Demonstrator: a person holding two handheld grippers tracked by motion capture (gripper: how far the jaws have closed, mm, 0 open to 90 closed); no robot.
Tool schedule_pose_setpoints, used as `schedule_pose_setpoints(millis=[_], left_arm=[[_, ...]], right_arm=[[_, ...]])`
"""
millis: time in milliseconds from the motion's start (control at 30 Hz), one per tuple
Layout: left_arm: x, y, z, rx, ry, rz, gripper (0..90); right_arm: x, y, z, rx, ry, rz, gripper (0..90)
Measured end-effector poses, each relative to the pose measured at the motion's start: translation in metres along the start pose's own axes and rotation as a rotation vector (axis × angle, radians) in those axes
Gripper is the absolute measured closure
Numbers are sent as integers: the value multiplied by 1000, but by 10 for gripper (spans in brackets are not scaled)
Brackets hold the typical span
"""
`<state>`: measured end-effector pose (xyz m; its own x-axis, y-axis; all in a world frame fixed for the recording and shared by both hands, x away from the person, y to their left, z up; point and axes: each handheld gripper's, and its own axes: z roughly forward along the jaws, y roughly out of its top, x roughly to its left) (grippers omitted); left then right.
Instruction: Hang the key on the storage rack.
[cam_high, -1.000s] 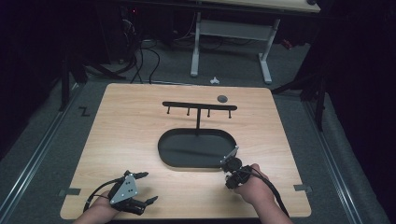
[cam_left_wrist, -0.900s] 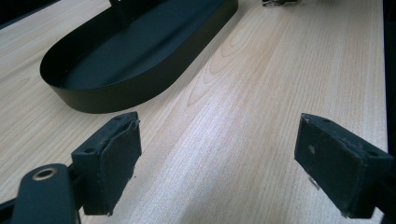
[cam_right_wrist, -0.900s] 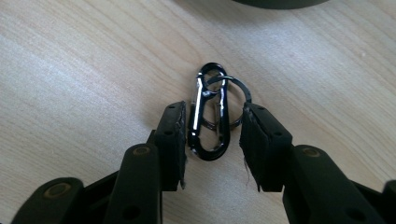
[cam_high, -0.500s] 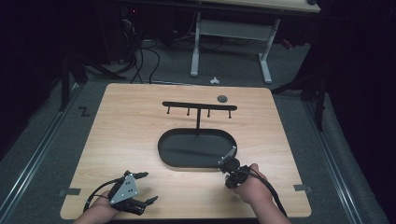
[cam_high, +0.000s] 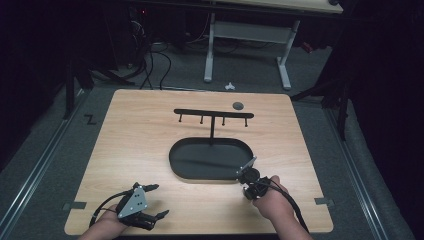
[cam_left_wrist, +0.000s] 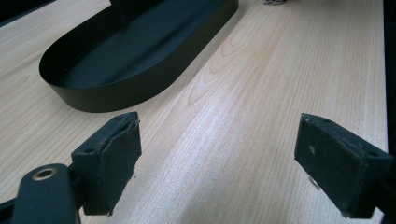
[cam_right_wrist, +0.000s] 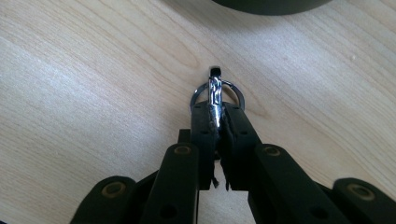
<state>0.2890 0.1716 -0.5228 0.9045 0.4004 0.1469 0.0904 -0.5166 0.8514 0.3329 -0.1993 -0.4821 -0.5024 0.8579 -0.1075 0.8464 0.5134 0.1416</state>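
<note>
Keyring (cam_right_wrist: 215, 93), shiny metal with a small clip, now pinched upright in the right gripper (cam_right_wrist: 217, 109), just off the near right end of the black oval tray (cam_high: 210, 159). Jaws just been closing over the past moment, from partly apart to fully together on the metal, pads (cam_right_wrist: 204, 122) pressing either side of the clip while the ring's loop sticks out beyond the tips. Reads as the grasp being completed: pickup secured, lift from the wooden table (cam_high: 140, 135) probably next, likely toward the hook rack (cam_high: 213, 114) standing at the tray's far side. Still low at the table surface, not yet raised. Left gripper (cam_high: 150, 207) resting well to the left of the tray's near edge, jaws wide apart, pads (cam_left_wrist: 114, 154) holding nothing, bare wood between them.
</note>
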Motion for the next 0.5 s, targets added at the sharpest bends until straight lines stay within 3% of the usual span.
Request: schedule_pose_setpoints(millis=[500], left_arm=[[-1,0,0,-2,-1,6,151]], right_arm=[[-1,-1,5,14,28,-7,839]])
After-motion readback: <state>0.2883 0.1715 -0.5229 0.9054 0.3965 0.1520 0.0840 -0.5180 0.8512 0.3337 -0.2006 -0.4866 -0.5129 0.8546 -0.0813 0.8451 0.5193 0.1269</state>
